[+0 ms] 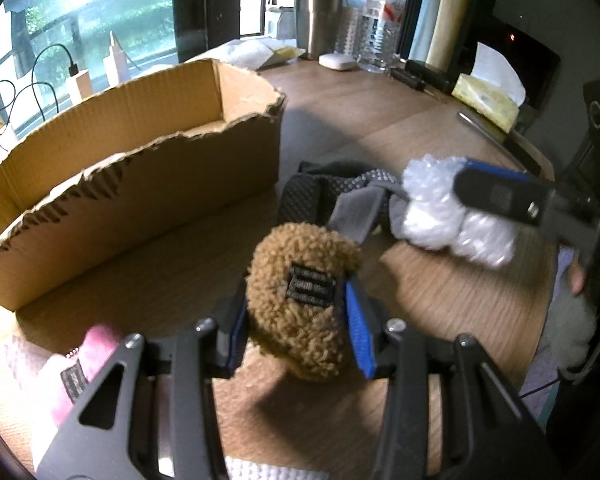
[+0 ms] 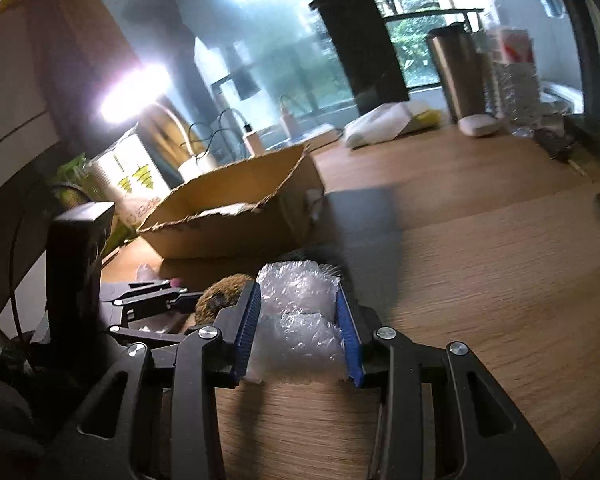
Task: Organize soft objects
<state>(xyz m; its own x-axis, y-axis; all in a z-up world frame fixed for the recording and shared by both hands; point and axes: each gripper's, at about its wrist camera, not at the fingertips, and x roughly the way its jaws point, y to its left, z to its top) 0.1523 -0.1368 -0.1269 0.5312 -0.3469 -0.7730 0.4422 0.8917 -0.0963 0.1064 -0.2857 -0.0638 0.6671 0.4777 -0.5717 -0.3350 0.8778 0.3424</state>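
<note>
Starting at the left of the left wrist view, a cardboard box (image 1: 140,168) with torn walls is seen standing open on the wooden surface (image 1: 440,304), with a pink cloth (image 1: 84,364) lying at the lower left, outside it. At lower centre, the left gripper (image 1: 300,312) is clenched on a brown fuzzy plush (image 1: 300,300), held above the surface just beside the box. Behind it, a grey mesh fabric piece (image 1: 340,196) is left on the surface. At the right, a wad of bubble wrap (image 1: 452,216) is grasped by the right gripper (image 1: 476,196), near the plush.

Collision is judged the main risk: both loads are carried close together toward one opening, and a torn box edge could be snagged. The springy wrap could also be squeezed out of the pads if pressure is uneven.
</note>
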